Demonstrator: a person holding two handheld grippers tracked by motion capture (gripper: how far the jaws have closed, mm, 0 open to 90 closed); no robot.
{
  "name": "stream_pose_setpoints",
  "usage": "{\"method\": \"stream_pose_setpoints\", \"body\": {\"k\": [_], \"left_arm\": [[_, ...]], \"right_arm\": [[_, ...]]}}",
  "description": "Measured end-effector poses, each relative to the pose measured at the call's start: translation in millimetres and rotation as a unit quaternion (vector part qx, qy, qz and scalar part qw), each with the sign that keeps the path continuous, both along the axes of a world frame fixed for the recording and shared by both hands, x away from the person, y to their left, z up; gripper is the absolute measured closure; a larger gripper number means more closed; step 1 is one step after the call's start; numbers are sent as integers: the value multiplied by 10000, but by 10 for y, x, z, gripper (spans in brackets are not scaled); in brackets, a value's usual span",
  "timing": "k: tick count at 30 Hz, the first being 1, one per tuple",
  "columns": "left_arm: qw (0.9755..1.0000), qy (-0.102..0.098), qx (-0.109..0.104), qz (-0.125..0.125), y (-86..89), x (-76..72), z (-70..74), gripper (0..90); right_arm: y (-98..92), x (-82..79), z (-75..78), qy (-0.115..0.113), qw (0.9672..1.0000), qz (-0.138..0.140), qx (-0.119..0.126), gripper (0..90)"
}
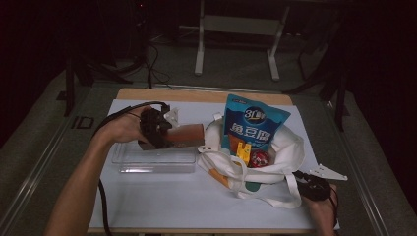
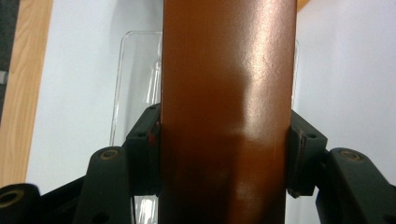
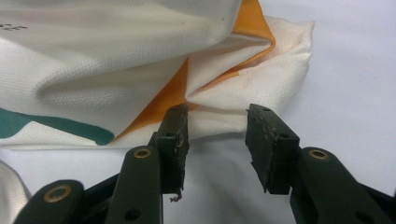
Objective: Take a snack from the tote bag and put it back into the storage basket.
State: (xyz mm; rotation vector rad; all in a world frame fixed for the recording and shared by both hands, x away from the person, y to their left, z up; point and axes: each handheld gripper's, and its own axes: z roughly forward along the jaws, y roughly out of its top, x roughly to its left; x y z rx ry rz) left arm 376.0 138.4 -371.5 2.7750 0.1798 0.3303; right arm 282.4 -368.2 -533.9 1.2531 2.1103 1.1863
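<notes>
Setting: dim room; a table point(image 1: 147, 211) under a white cover, a wooden edge showing at the far side; metal stand legs point(image 1: 199, 49) on the floor beyond.
Right gripper point(image 1: 314, 187): nearest item, at the near right corner of the table, held in the person's right hand. In the right gripper view its jaws stand apart with a bare gap between the pads point(image 3: 180, 135); they grip nothing, and the tips sit just before a fold of white cloth.
Tote bag point(image 1: 275, 162): white cloth with orange and green print, slumped just left of the right gripper, mouth open upward, handles point(image 1: 275, 199) trailing toward the near edge.
Bag contents: a blue snack pouch point(image 1: 253, 123) standing upright out of the mouth; a yellow item point(image 1: 243, 150) and a red round item point(image 1: 259, 159) in front of it. What these two are cannot be told.
Clear tray point(image 1: 155, 160): transparent plastic, flat on the cover left of the bag.
Left gripper point(image 1: 164, 135): held in the left hand above the tray's far edge, pointing toward the bag.
Brown cylinder point(image 1: 187, 132): pinched between the left gripper's pads on both sides, lying level above the tray, its free end close to the bag's rim; touching or not cannot be told.
</notes>
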Motion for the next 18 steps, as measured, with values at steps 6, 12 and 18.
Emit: {"method": "stream_pose_setpoints", "body": {"k": [6,12,18], "left_arm": [[9999,91,39,105,123,-26,-79,428],[9998,99,124,145,194,-49,-141,428],[9997,105,150,184,267,-72,-198,427]], "right_arm": [[3,-1,1,7,10000,2,-12,587],[8,-1,0,7,10000,1,-34,587],[9,-2,0,3,10000,-1,-36,588]]}}
